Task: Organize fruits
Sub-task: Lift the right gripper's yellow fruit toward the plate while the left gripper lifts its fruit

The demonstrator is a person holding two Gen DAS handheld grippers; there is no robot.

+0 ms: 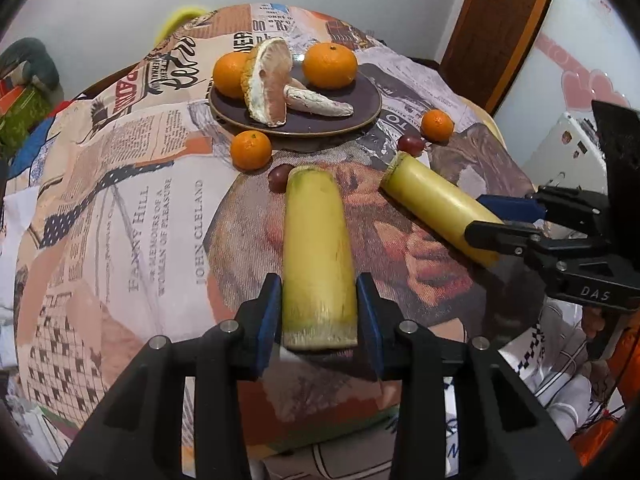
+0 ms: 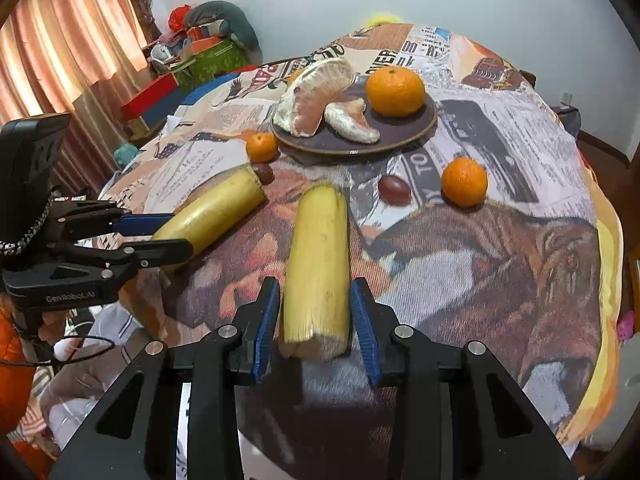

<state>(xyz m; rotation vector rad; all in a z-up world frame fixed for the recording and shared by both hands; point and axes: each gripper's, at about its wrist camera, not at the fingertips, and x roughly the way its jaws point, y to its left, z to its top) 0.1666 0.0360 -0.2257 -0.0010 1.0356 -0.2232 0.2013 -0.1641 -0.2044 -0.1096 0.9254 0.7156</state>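
Two thick yellow cane pieces lie over the printed tablecloth. My left gripper [image 1: 320, 304] is shut on the near end of one cane piece [image 1: 316, 240], its blue pads pressed on both sides. That left gripper [image 2: 178, 234] and its cane piece [image 2: 212, 212] also show at the left of the right wrist view. My right gripper [image 2: 314, 308] is shut on the other cane piece [image 2: 320, 256], and the right gripper [image 1: 476, 218] with this cane [image 1: 432, 200] shows at the right of the left wrist view. Beyond them stands a dark plate [image 1: 360, 120] with two oranges and pomelo segments [image 1: 268, 84].
Two loose mandarins [image 1: 251, 150] [image 1: 437, 125] and two dark red grapes [image 1: 280, 176] [image 1: 411, 144] lie between the canes and the plate. The round table's edge [image 2: 604, 280] drops off at the right. Boxes and bags [image 2: 200, 56] pile up by the curtain.
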